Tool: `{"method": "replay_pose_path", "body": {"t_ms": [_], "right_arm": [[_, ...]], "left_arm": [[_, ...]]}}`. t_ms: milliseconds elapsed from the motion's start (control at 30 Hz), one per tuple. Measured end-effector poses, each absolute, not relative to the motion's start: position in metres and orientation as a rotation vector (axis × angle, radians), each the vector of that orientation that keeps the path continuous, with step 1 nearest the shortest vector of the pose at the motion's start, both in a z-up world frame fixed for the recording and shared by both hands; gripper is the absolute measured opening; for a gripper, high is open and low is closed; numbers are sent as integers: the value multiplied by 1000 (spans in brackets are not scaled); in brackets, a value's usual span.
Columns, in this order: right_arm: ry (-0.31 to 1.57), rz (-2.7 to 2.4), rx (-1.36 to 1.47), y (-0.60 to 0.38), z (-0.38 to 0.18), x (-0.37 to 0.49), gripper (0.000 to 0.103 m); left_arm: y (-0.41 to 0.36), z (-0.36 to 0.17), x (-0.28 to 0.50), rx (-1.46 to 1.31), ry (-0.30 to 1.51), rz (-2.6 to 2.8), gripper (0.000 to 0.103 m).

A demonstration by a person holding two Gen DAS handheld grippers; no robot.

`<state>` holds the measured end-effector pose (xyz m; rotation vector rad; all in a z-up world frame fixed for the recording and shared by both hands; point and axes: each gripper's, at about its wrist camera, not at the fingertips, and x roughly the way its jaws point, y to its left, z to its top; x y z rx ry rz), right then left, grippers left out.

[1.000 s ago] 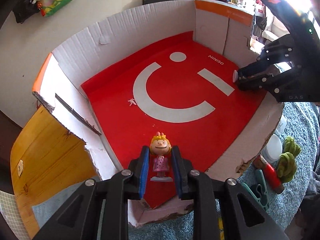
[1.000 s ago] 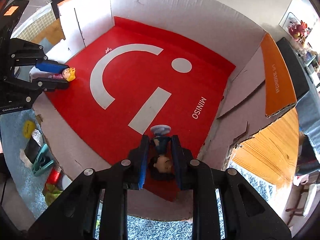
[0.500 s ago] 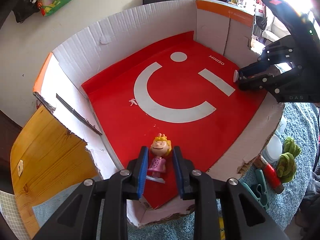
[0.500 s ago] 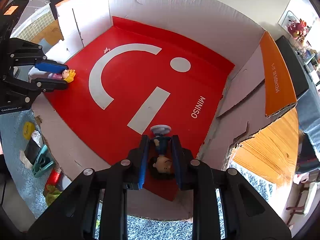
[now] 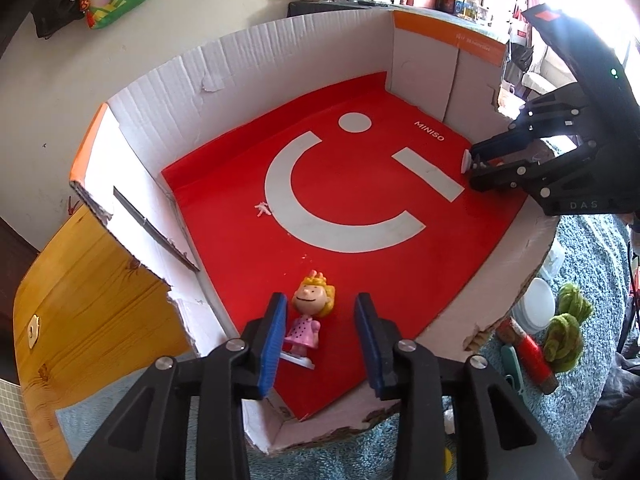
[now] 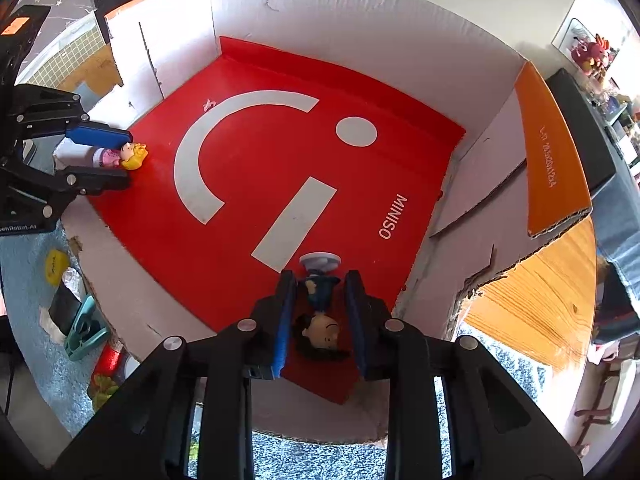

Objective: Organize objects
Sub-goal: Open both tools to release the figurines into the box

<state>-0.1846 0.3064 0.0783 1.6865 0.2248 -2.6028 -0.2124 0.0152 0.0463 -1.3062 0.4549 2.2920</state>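
Observation:
A blonde girl figurine in a pink dress (image 5: 307, 320) lies on the red floor of the cardboard box (image 5: 280, 64), between the spread jaws of my open left gripper (image 5: 322, 322); it leans against the left pad. It also shows in the right wrist view (image 6: 120, 156). My right gripper (image 6: 320, 300) is shut on a dark-haired figurine in blue (image 6: 320, 312), head toward the camera, white round base (image 6: 320, 260) pointing into the box. In the left wrist view the right gripper (image 5: 474, 170) sits at the box's right edge.
The box has tall white walls (image 6: 360, 16) and orange flaps (image 6: 548, 152), on a wooden table (image 5: 88, 312). On a blue mat (image 5: 580, 320) outside the box lie a green plush (image 5: 564, 328), a red cylinder (image 5: 530, 356), a white lid (image 5: 534, 310) and a teal clip (image 6: 82, 330).
My left gripper opened and let go of the blonde figurine, which tipped over onto the red floor. The right gripper stayed put, still holding the dark-haired figurine.

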Motion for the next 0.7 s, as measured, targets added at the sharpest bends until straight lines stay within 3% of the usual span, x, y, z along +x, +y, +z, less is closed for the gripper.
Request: {"method": "replay_pose_path", "body": {"t_ms": [67,100,200,300,700], "right_arm": [[222,-2607,1681,308,81,-183,34],[225,-2610,1675,309,83,-182,46],[224,-2621,1649,309,92,-178,55],[238,-2629,1631,309,100,-172,57],[236,-2729,1490,289,116,-148,71]], "left_arm": [[15,46,-211,-1303,446,2296,38],[14,47,-211,-1301,438,2298,38],[11,50,-210,-1295,416,2309,40],[7,55,-207,-1276,386,2326,50],[-7,92,-178,-1140,272,2424,58]]}}
